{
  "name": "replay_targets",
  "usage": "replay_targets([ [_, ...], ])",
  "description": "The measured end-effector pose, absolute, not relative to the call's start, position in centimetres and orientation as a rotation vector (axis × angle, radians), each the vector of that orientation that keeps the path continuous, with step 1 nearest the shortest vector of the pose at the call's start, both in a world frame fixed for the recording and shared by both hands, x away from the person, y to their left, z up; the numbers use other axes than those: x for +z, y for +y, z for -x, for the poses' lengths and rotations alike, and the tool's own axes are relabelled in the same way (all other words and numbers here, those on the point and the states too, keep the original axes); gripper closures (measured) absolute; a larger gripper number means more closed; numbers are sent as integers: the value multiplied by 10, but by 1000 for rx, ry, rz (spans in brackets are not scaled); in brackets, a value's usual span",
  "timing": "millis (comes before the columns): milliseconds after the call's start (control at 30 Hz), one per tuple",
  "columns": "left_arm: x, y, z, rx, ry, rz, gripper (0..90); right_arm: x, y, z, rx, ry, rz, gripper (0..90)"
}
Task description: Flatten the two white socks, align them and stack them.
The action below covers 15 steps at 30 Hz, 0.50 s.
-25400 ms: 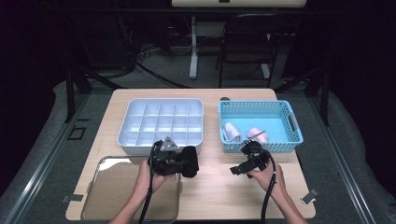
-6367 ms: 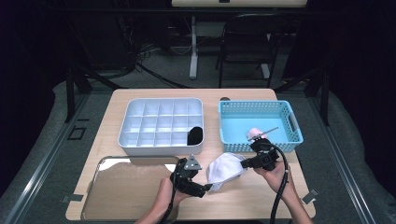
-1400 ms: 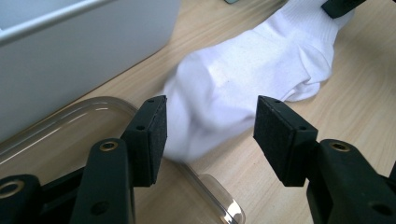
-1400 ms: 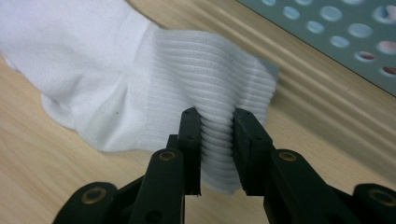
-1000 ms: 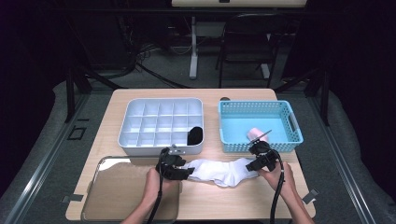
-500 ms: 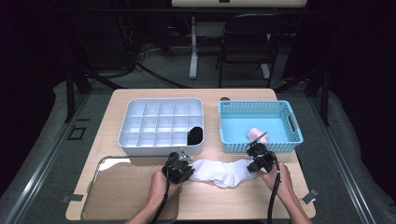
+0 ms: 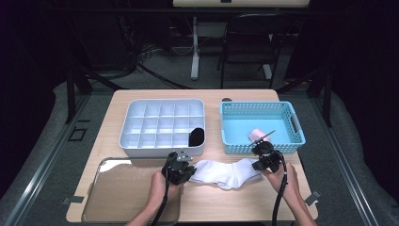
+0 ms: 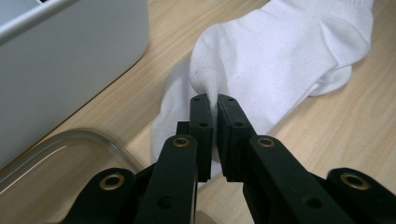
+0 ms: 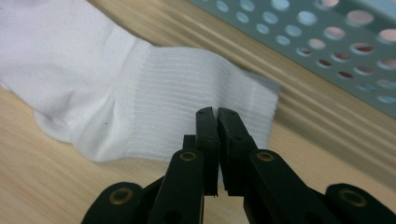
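Nearest the person's edge of the table (image 7: 221,207), two forearms come in, each hand carrying a black gripper, and between them lies a white sock (image 7: 225,172), flat on the bare wood. Everything else can be placed from that sock.

At its toe end, the left gripper (image 7: 184,172) has just drawn its jaws in and now pinches a small fold of the fabric; in the left gripper view the pads (image 8: 201,122) stand almost together with a thin ridge of the sock (image 8: 280,60) squeezed up between them. At the ribbed cuff end, the right gripper (image 7: 258,165) has likewise just finished closing, and in the right gripper view its jaws meet on the edge of the cuff (image 9: 205,100), the cloth nipped between the tips. So both tools are clamped tight, each on one end of the sock, which is stretched out lengthwise between them.

Just left of the sock's toe end, and a little nearer the person, lies a clear shallow tray (image 7: 110,165); its rounded rim shows in the left gripper view (image 8: 70,140).

Beyond the sock on the left sits a pale grey compartment box (image 7: 141,141), its wall close to the toe end; one cell in its front row, at the right, holds something dark (image 7: 196,136). Beyond the cuff end stands a blue perforated basket (image 7: 291,141), with a pink item (image 7: 256,134) inside, near its front wall.
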<state>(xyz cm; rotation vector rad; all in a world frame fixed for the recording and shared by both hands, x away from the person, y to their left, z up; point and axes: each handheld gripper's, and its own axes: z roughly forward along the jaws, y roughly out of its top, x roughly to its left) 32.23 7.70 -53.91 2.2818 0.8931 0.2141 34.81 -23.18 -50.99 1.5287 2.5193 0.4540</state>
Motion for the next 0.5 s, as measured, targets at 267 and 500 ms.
replay_targets([
  [267,-525,93,-326,193,929,-2253,855,-498,-222,-340,480,2511,-1483,870],
  [500,-532,98,-332,148,959,-2306,854,-505,-212,-341,447,2574,-1454,864],
])
